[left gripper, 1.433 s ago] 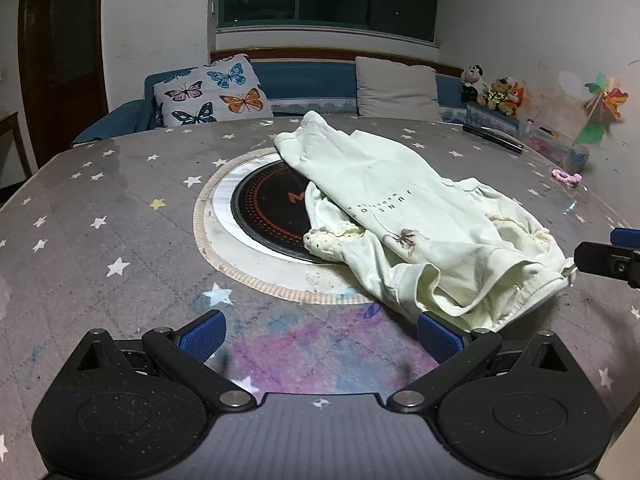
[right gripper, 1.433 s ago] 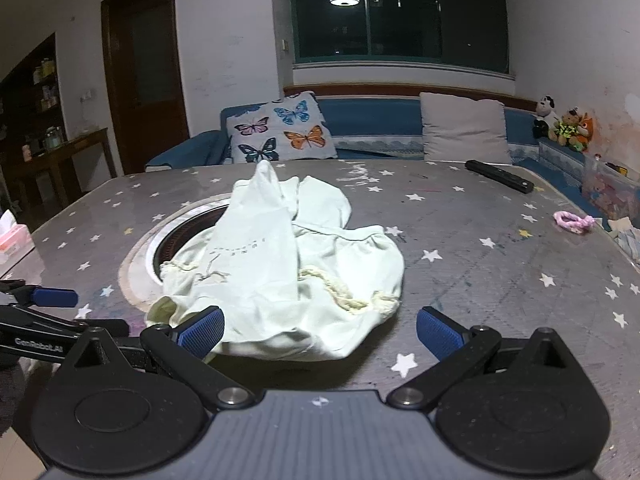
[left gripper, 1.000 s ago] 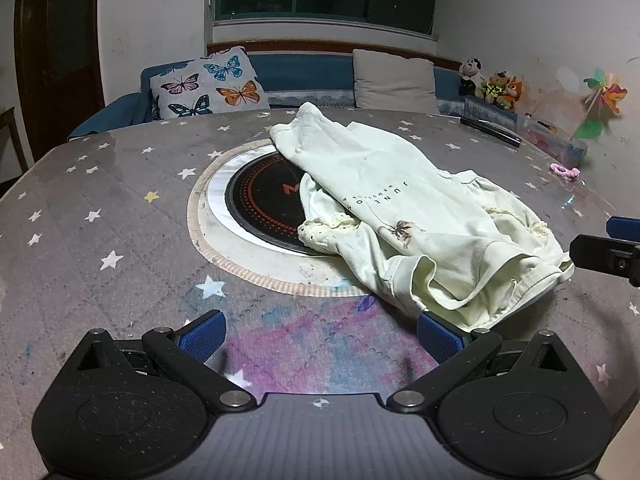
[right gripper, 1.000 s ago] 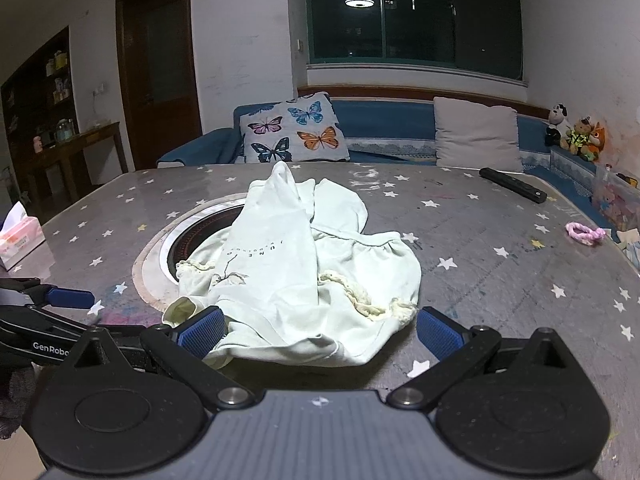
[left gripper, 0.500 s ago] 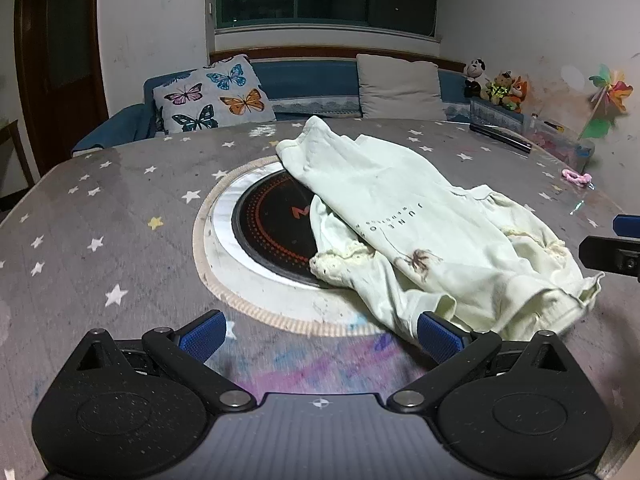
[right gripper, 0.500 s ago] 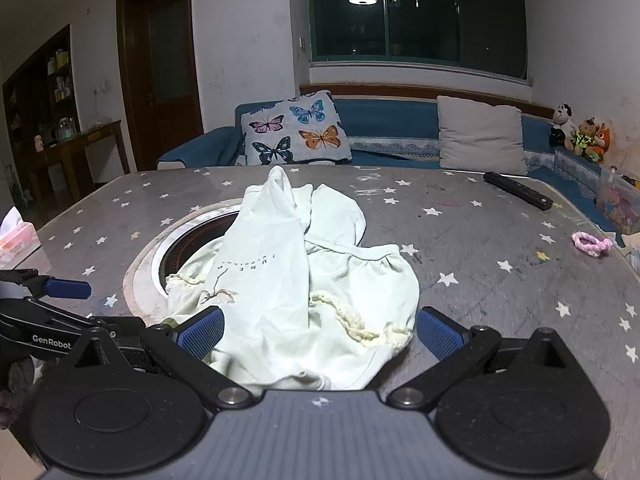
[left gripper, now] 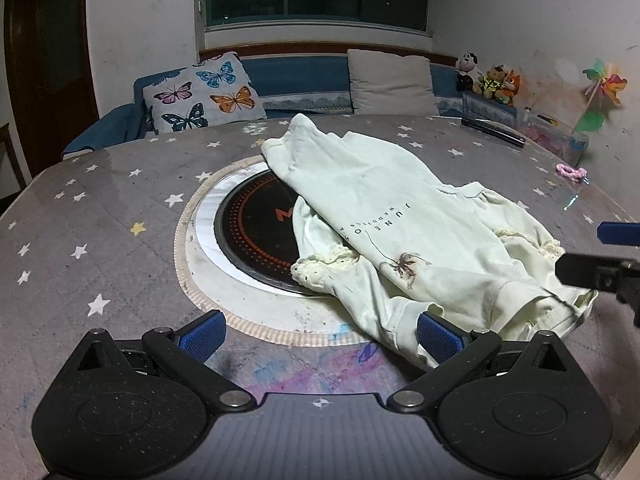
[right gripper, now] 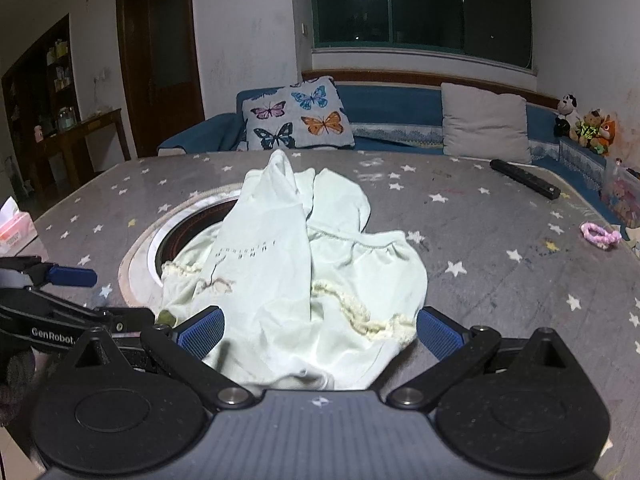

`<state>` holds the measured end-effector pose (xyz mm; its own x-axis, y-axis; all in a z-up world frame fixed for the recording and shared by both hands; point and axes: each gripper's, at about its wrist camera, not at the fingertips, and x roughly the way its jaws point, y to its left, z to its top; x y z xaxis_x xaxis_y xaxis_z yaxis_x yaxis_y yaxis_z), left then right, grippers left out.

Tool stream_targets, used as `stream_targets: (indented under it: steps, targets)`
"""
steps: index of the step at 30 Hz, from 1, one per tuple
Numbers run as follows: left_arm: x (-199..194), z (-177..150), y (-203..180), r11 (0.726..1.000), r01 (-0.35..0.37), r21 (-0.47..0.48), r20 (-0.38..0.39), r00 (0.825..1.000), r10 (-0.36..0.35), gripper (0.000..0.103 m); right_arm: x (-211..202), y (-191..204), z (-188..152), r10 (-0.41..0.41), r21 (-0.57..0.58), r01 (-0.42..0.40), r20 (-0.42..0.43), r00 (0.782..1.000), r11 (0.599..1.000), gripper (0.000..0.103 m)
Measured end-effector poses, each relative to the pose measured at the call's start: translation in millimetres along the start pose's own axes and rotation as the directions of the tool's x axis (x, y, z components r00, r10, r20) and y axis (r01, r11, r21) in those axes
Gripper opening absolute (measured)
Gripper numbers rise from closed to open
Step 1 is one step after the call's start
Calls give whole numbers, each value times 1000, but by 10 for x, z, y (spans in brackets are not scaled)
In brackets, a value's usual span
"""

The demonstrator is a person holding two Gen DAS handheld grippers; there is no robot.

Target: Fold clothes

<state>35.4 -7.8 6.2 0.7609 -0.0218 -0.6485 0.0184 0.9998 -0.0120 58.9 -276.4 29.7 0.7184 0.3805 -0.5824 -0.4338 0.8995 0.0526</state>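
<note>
Pale green garment (left gripper: 404,236) lies rumpled on the star-print bench (left gripper: 100,208). Its far end drapes over the rim of the round inset cooktop (left gripper: 256,232); its near hem is bunched toward the bench edge. Lace trim shows on both sides, and printed lettering faces up, reading upside down in the left view. It is not folded flat: layers overlap unevenly and one sleeve end points toward the sofa.

Left gripper (left gripper: 320,330): fingers spread wide, nothing between them; its right pad sits at the garment's near edge.
Right gripper (right gripper: 318,326): fingers spread wide, with the near hem lying between the pads and not pinched.

Change over the last second or so: both views have drawn nearer and lower toward the near hem. In the right view the cloth now fills the gap between the pads, where before it sat just ahead of them. The garment itself looks much the same in outline, without clear displacement.

Reading: both grippers appear to be closing in on the near hem, likely for a two-point pickup to spread or fold. No grasp is visible.
</note>
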Motion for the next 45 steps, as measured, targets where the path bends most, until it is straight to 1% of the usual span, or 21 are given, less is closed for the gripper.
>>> stream_targets:
  steps: [6, 9, 13, 27, 45]
  targets:
    - [-23, -44, -38, 1000, 5, 7, -7, 1000, -5, 103, 75, -14, -158, -34, -3, 34, -50, 998, 999, 103]
    - [-29, -77, -62, 1000, 9, 12, -13, 1000, -9, 103, 146, -65, -246, -45, 18, 47, -88, 995, 999, 103]
    - [-28, -110, -80, 1000, 8, 17, -22, 1000, -7, 103, 173, -93, -346, -66, 17, 69, -117, 991, 998, 103]
    - [-101, -237, -190, 999, 10, 44, -39, 999, -8, 103, -65, -26, -493, -73, -16, 72, -111, 991, 997, 103]
    - [-154, -383, -243, 998, 7, 60, -62, 998, -3, 103, -143, 128, -591, -52, -34, 48, -112, 992, 998, 103]
